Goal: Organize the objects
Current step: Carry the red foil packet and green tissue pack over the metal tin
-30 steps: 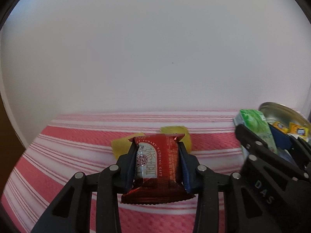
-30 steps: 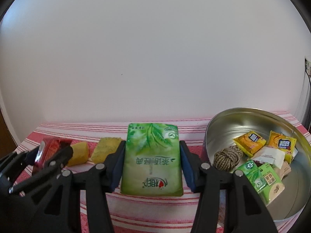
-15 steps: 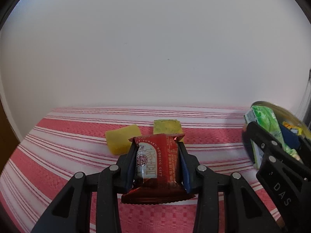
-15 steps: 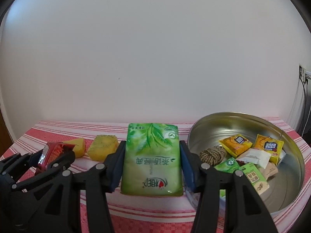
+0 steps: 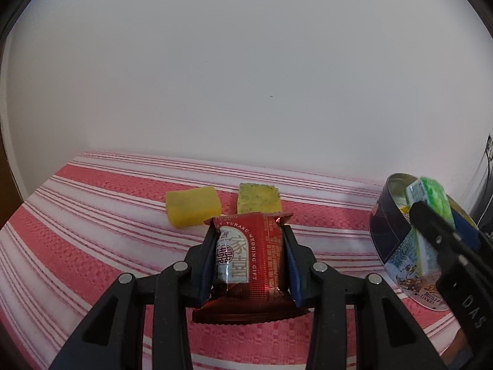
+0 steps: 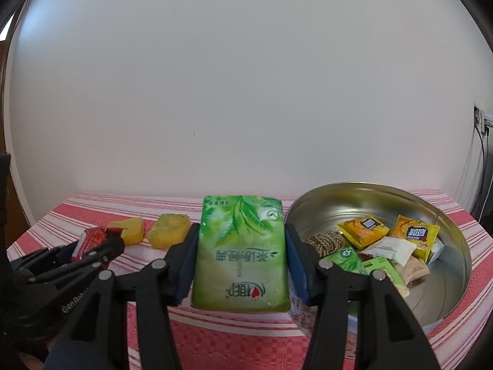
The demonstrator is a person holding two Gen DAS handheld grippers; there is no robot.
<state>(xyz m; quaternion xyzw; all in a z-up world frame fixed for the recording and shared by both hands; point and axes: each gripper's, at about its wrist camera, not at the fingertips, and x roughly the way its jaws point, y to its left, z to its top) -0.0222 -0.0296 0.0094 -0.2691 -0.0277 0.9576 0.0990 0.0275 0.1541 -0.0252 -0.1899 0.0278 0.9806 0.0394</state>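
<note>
Striped red tablecloth (image 5: 92, 231), white wall (image 6: 246, 92); jaws clamped on red packet (image 5: 249, 259), green pack (image 6: 242, 252).

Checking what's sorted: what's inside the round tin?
The round tin holds yellow packets, green packets, a white packet and a twine ball; anything beneath is covered.

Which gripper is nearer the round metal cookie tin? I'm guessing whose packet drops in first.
Right. The right gripper, holding the green tea packet, is beside the round metal cookie tin; the left gripper, holding the red snack packet, is farther away.
</note>
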